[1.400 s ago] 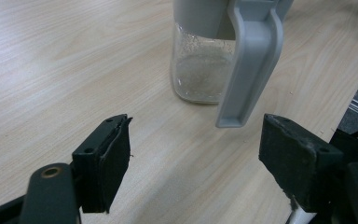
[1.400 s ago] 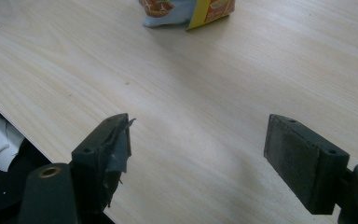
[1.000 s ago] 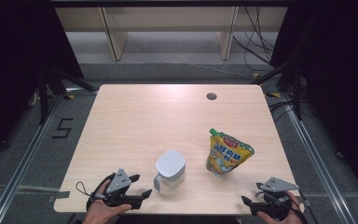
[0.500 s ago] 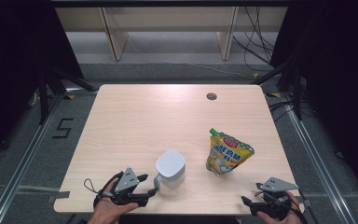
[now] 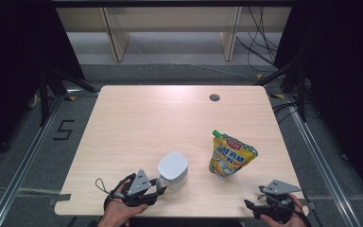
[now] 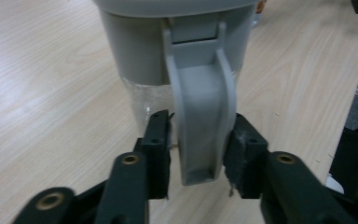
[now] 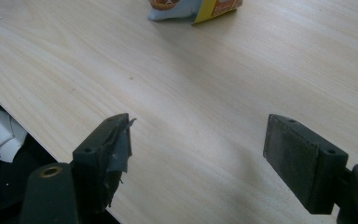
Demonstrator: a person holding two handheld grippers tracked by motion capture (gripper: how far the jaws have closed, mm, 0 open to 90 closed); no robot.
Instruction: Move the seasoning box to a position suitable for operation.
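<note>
Left gripper, lower centre of the left gripper view, has its jaws narrowed around the grey handle of the lidded jug, which stands at lower centre of the high view on the table; whether the pads press fully cannot be told. Right gripper rests wide open at lower right, the yellow pouch lying apart. Step in hand: securing the handle. Next move likely calls for a firm squeeze, then a level lift.
</note>
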